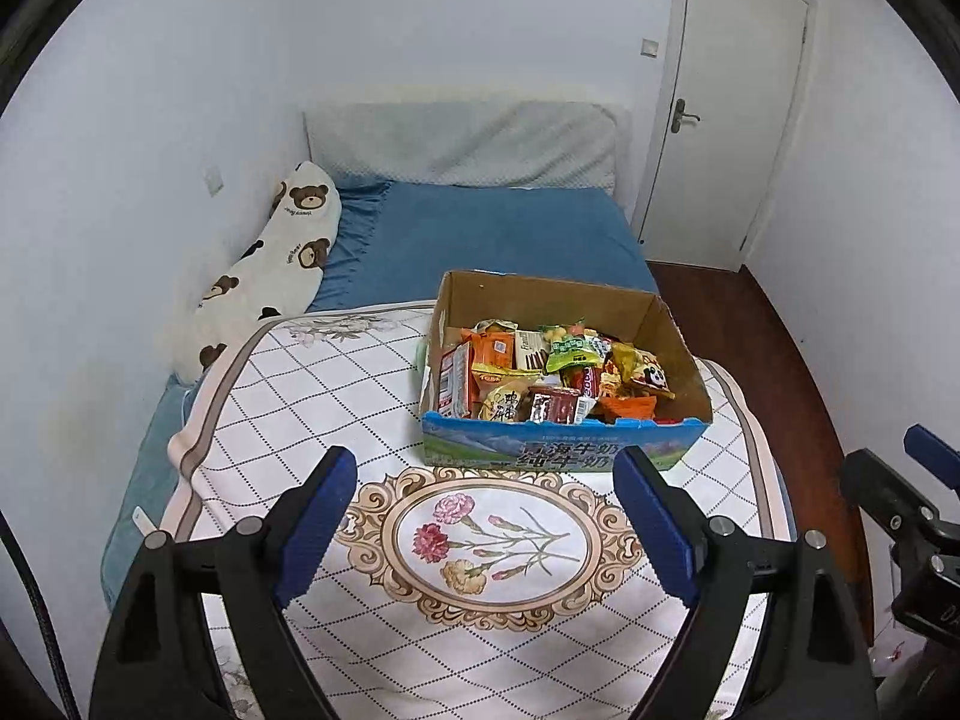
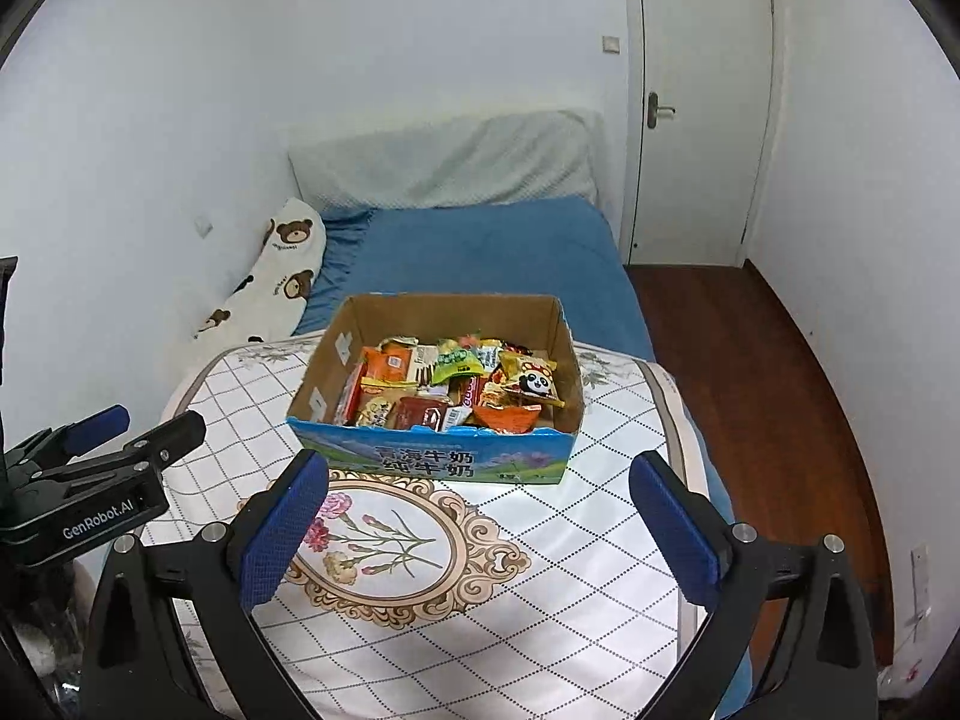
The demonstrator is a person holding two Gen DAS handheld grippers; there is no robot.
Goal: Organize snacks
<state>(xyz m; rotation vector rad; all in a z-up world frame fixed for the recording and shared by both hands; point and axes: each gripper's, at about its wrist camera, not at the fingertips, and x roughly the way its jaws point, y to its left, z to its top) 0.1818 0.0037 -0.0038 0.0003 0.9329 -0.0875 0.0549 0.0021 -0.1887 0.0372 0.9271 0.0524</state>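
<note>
Cardboard box (image 1: pixel 540 456) is seated on the quilted white mat (image 1: pixel 312 396), far right of the floral medallion (image 1: pixel 492 540). Snack packets (image 1: pixel 540 372) are piled inside, panda packet (image 2: pixel 534 384) at right. Left gripper (image 1: pixel 486 474) is held above the mat, jaws spread, nothing gripped. Right gripper (image 2: pixel 480 480) is likewise spread and empty, near the box front. Blue bedding (image 2: pixel 480 252) is seen beyond.

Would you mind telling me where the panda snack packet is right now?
The panda snack packet lies inside the cardboard box, on top of the pile at its right side, in both wrist views.
</note>
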